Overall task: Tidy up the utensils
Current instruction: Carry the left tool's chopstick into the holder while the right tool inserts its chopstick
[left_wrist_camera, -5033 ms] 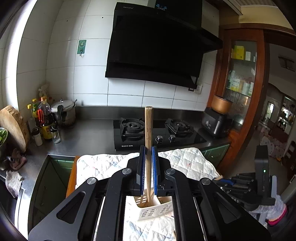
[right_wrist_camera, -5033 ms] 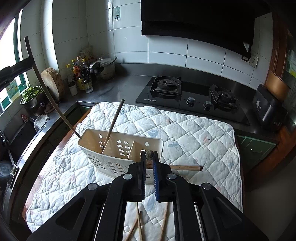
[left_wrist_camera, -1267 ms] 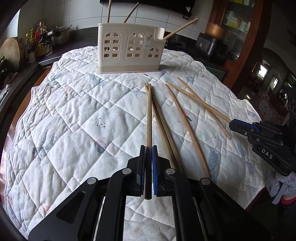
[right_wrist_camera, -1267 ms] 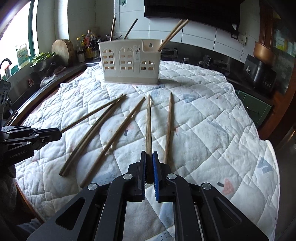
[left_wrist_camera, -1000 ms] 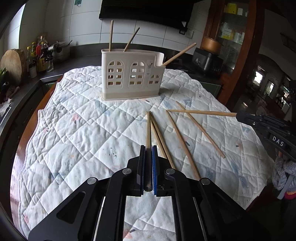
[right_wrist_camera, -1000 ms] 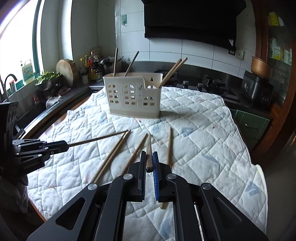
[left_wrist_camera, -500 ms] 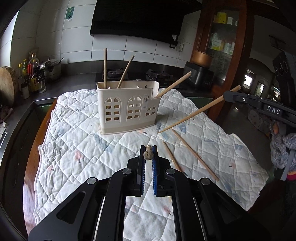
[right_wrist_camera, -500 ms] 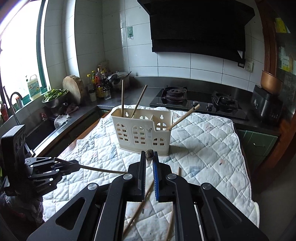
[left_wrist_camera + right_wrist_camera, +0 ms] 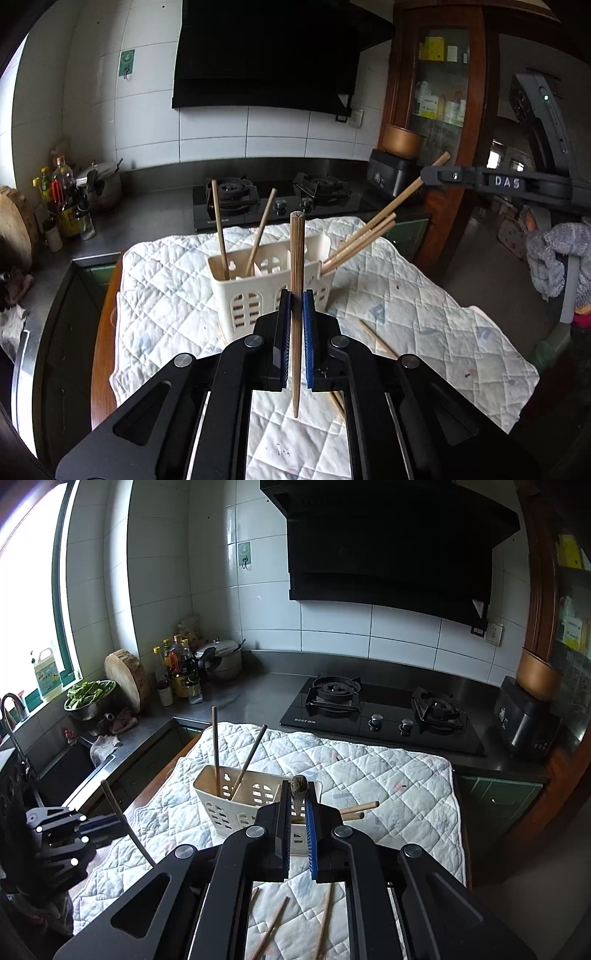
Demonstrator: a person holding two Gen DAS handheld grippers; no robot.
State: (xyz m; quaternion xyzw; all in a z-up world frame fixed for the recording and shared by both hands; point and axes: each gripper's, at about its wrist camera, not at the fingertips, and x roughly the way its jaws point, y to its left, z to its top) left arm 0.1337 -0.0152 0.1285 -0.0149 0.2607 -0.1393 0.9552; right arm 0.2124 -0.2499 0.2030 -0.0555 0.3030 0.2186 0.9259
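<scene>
Above the cream slotted plastic utensil holder [image 9: 271,291], my left tool [image 9: 294,325] and right tool [image 9: 297,812] each clamp one brown wooden chopstick [image 9: 296,295], jaws closed tight.

You can read "DAS" in white letters on the right gripper [image 9: 424,176] arm; the hob's [image 9: 380,716] front-edge brand is too small to read.
</scene>
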